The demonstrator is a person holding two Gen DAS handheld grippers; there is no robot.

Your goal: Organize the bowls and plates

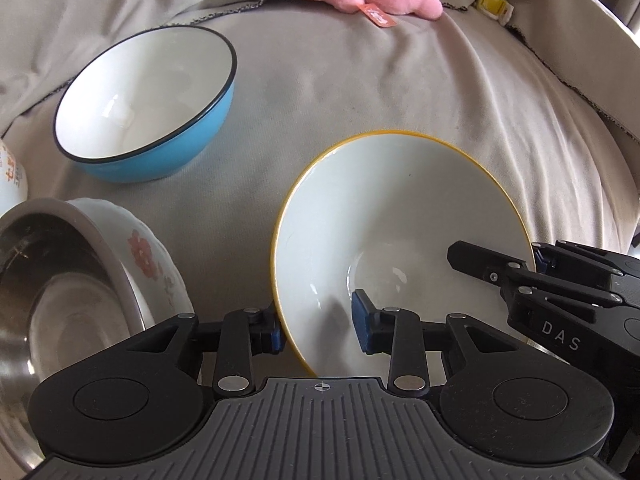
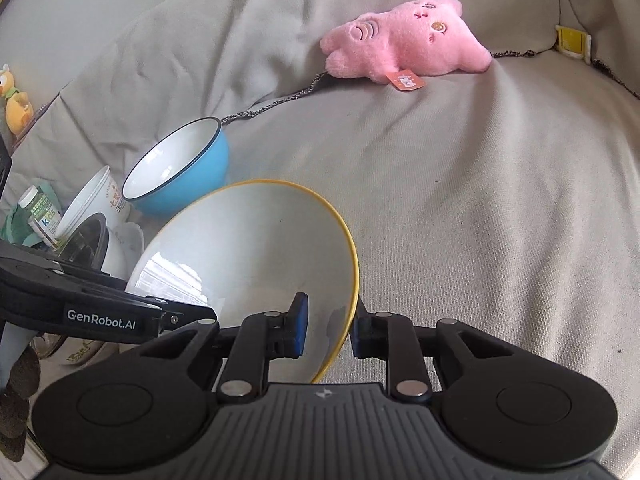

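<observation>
The white bowl with a yellow rim (image 2: 248,256) is held tilted over the grey cloth (image 2: 460,208). Its rim is pinched tight by the right gripper (image 2: 328,328). The other side of the rim is straddled by the left gripper (image 1: 318,326), whose jaws are half wide, not pressing. A blue bowl (image 1: 148,108) is seen behind.

Steel bowl (image 1: 48,304), left of the left fingers: cut off by frame edge. Printed cup (image 1: 10,176) beyond it: mostly out of frame. Bottle (image 2: 40,216) label: too small to read.
</observation>
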